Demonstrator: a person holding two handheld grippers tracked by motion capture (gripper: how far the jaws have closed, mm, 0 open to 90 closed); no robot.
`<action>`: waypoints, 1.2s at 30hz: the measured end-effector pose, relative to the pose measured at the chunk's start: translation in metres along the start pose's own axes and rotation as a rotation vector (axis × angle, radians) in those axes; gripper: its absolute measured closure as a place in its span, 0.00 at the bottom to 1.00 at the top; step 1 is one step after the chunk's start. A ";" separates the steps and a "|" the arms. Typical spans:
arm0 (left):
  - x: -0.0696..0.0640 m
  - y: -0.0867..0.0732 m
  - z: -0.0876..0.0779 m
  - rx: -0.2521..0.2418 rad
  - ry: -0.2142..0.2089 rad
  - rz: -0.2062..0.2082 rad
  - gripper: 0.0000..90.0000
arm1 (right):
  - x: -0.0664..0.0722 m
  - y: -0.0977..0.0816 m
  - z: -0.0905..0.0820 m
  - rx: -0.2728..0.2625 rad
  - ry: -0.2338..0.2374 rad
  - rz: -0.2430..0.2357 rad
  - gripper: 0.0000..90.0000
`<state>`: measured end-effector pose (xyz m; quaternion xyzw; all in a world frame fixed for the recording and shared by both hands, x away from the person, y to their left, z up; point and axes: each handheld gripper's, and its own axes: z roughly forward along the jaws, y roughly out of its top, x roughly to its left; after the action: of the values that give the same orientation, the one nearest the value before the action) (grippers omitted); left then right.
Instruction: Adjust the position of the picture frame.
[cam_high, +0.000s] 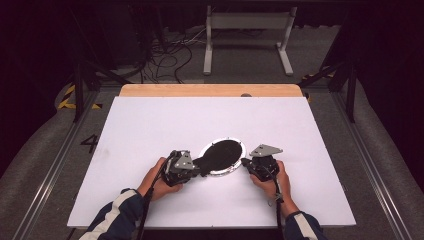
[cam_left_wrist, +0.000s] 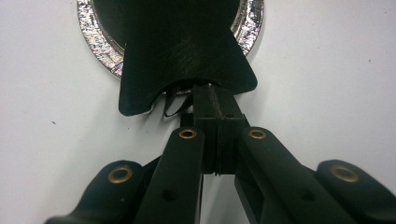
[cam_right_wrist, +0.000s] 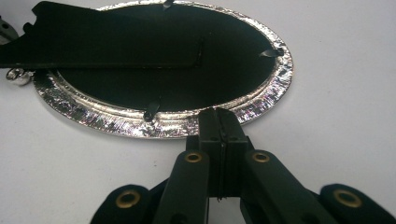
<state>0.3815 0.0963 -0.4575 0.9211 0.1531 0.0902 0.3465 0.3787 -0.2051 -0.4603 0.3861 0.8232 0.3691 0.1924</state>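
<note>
High view shows the oval silver-rimmed picture frame (cam_high: 223, 156) face down near the white bench's (cam_high: 150, 125) front edge, left claw (cam_high: 196, 167) clenched by its black easel stand (cam_left_wrist: 182, 56), right claw (cam_high: 246, 163) clenched against the rim; next, likely, lifting that stand calls for steadying the frame.

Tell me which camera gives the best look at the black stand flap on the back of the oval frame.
The left gripper view: the stand flap sits close, its flared foot plain above the shut left gripper. The right gripper view shows it edge-on across the oval frame; the high view shows it small and dark.
</note>
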 end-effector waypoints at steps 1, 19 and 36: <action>0.000 0.000 0.000 -0.003 -0.003 0.000 1.00 | 0.000 0.001 0.000 0.003 -0.003 -0.001 1.00; 0.044 -0.009 -0.017 -0.143 0.126 -0.169 0.95 | 0.016 -0.014 -0.026 -0.009 0.066 -0.046 1.00; 0.032 -0.002 0.005 -0.046 0.016 -0.118 0.97 | 0.027 -0.009 -0.011 0.010 0.073 -0.079 1.00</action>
<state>0.4126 0.1063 -0.4606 0.9014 0.2078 0.0805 0.3712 0.3507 -0.1934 -0.4606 0.3404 0.8461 0.3710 0.1747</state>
